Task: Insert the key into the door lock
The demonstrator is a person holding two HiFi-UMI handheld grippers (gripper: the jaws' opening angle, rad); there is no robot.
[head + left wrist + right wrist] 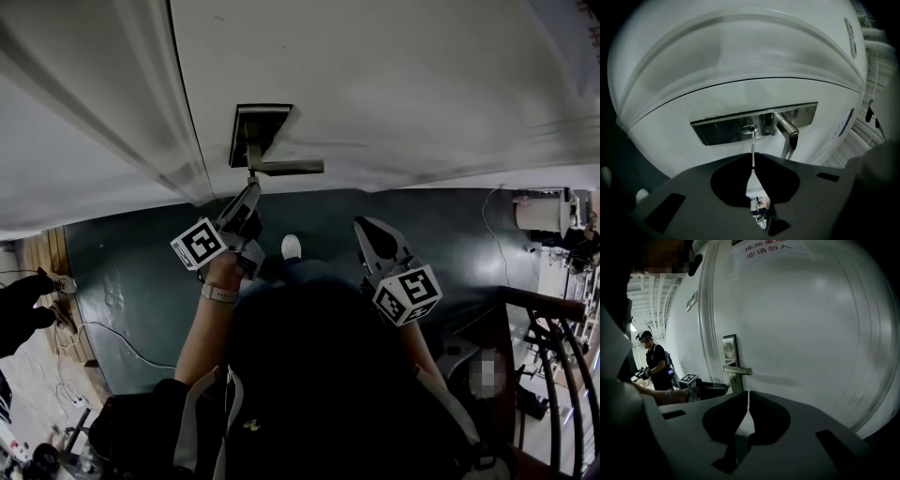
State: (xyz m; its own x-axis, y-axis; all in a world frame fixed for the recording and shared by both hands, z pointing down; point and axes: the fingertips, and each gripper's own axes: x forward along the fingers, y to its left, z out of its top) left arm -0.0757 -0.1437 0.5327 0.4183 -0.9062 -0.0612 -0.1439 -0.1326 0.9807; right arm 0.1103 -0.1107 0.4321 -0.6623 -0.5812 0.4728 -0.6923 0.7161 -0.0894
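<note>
A steel lock plate (719,131) with a round keyhole (749,128) and a lever handle (789,135) is fixed on the white door (394,84). My left gripper (753,160) is shut on a thin silver key (753,149), whose tip touches the keyhole. In the head view the left gripper (250,190) sits just below the lock plate (260,130) and handle (289,168). My right gripper (362,227) hangs back from the door to the right, and in its own view the right gripper (748,398) is shut with nothing in it. The right gripper view also shows the lock plate (730,350).
The door frame (141,122) runs along the left of the lock. A dark green floor (131,281) lies below, with cables (103,333) at the left and a railing (553,328) at the right. Another person (657,365) stands further along the wall.
</note>
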